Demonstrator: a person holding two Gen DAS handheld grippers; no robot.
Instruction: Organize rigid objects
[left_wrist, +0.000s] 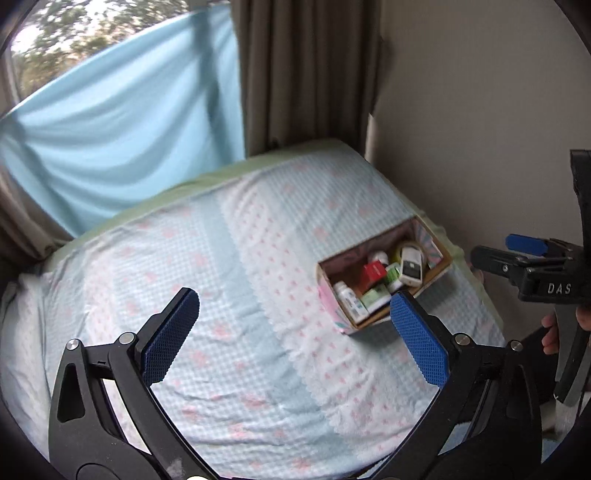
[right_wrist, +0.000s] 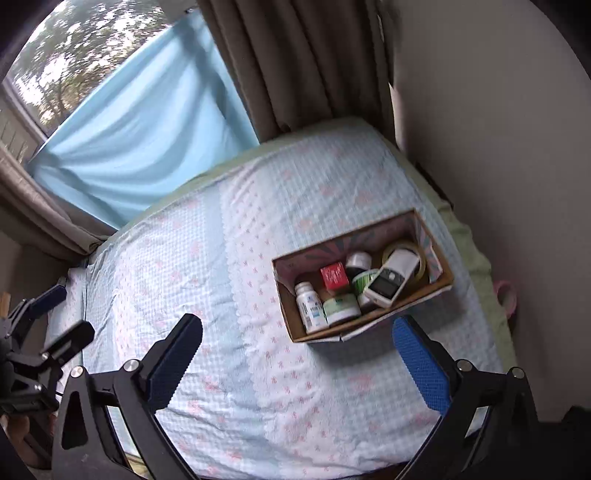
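1. Left gripper (left_wrist: 293, 334): nearest item in the left wrist view, blue pads spread wide apart, nothing held, hovering over the bedspread (left_wrist: 221, 295).
2. Right gripper (right_wrist: 297, 360): fingers likewise apart and empty, near side of the box.
3. Cardboard box (right_wrist: 369, 330): right side of the bed, close to the wall; holds a white bottle (right_wrist: 312, 308), red carton (right_wrist: 334, 277), tape roll (right_wrist: 404, 248), white device (right_wrist: 391, 282), all crowded together.
4. Risk: soft bedding may let the box tip under a reaching finger; packed items could jam or spill.

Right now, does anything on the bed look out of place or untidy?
Nothing is spilled or damaged. The open cardboard box on the blue-and-pink patterned bedsheet holds a loose jumble: the white bottle lies on its side and the white handheld device leans tilted across the tape roll.
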